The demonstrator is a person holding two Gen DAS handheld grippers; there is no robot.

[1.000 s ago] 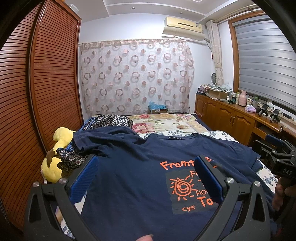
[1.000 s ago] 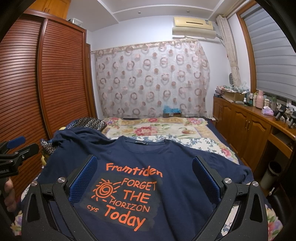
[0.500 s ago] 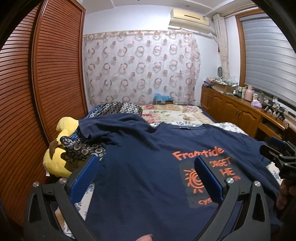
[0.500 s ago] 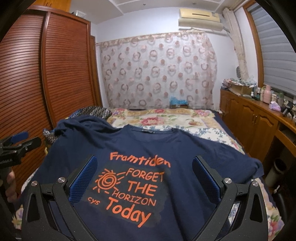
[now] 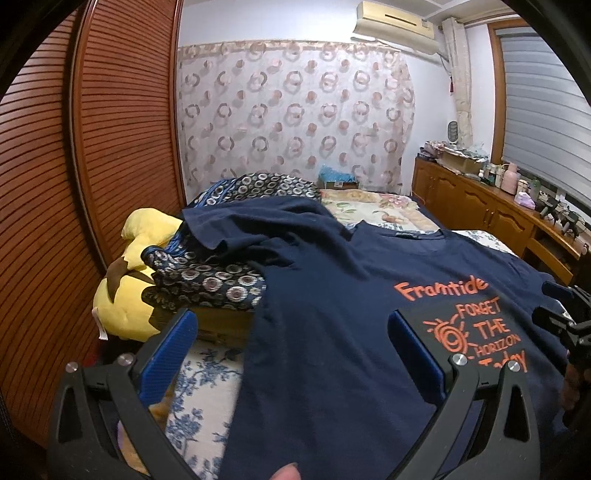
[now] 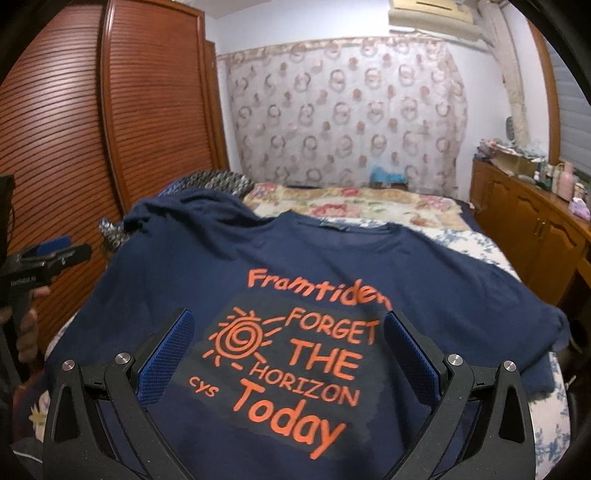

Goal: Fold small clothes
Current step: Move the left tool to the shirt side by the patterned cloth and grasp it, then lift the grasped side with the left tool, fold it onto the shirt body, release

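Nearest in each wrist view: two black gripper arms tipped with ribbed blue pads, spread wide, pinching nothing. Left gripper over the shirt's left side edge; right gripper over the printed chest.

Below both, one navy T-shirt, soft matte knit, spread face up on the bed, collar toward the far wall. Orange lettering on a darker square patch: "Framtiden", a spiral sun, "FORGET THE HORIZON", "cys Today". Whole print legible only from the right wrist; cut off by the gripper finger from the left wrist. One sleeve rumpled and draped up over a dark cloth with pale ring pattern.

Seen only from the left wrist: one yellow plush toy with a brown patch, wedged beside the ring-patterned cloth against the slatted wooden wardrobe.

Bed cover blue-and-white floral near, pink floral further back. Along the right, one wooden cabinet crowded with bottles. Farthest: one sheer curtain printed with circles, one air conditioner above.
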